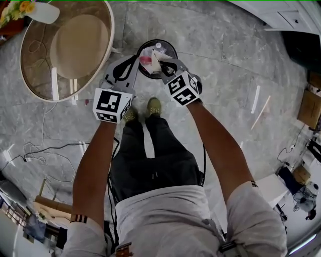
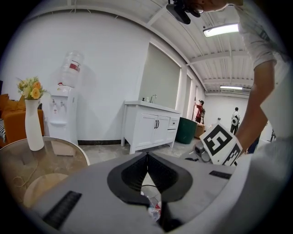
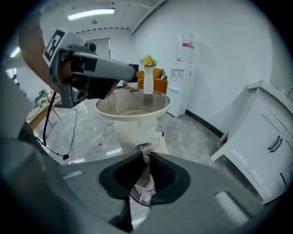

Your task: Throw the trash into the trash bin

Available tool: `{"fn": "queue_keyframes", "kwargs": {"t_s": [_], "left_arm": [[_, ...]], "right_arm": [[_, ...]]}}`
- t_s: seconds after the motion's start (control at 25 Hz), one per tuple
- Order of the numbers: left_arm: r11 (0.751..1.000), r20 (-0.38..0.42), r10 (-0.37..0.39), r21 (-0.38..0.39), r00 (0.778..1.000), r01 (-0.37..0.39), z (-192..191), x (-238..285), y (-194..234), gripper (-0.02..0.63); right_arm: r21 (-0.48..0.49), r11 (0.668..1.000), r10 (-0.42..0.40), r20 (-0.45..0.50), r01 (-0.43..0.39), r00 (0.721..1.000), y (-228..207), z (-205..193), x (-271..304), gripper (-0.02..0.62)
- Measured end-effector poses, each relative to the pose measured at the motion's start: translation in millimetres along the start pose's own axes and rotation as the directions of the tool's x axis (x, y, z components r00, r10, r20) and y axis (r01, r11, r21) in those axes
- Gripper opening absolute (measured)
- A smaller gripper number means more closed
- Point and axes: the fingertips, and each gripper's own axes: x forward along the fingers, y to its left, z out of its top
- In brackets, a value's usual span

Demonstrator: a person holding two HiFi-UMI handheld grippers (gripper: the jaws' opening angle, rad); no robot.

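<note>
A round black trash bin [image 1: 171, 46] stands on the grey floor just ahead of the person's feet, with pink and white rubbish inside. My right gripper [image 1: 157, 63] hangs over its opening, shut on a piece of whitish crumpled paper [image 1: 154, 60]. In the right gripper view the paper [image 3: 144, 147] sticks up between the narrow jaws of the right gripper [image 3: 147, 156], with the bin [image 3: 137, 199] below. My left gripper [image 1: 137, 56] is at the bin's left rim. Its jaws meet at the tips with nothing in them [image 2: 147, 156], and rubbish [image 2: 154, 208] shows beneath.
A round glass table [image 1: 30, 75] with a white vase [image 1: 44, 13] stands to the left of the bin. Cables [image 1: 45, 149] trail over the floor at left. Cardboard boxes [image 1: 308, 108] sit far right. A white cabinet [image 2: 151, 126] and a water dispenser [image 2: 62, 114] line the wall.
</note>
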Motion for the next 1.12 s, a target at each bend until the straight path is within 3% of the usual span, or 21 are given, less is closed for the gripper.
{"fn": "queue_keyframes", "kwargs": {"t_s": [0.32, 0.76, 1.12], "left_arm": [[1.0, 0.0, 0.014, 0.022, 1.0, -0.014, -19.3, 4.7, 17.4, 0.0], [1.0, -0.005, 0.023, 0.013, 1.0, -0.023, -41.6, 19.5, 38.1, 0.0], [1.0, 0.004, 0.019, 0.013, 1.0, -0.02, -22.2, 15.0, 38.8, 0.0]], "right_arm": [[-0.04, 0.997, 0.06, -0.13, -0.065, 0.99, -7.9, -48.3, 58.8, 0.089], [0.0, 0.989, 0.144, -0.188, -0.147, 0.972, -7.8, -71.8, 92.5, 0.172], [0.046, 0.995, 0.097, -0.084, -0.094, 0.992, -20.9, -33.1, 64.9, 0.169]]}}
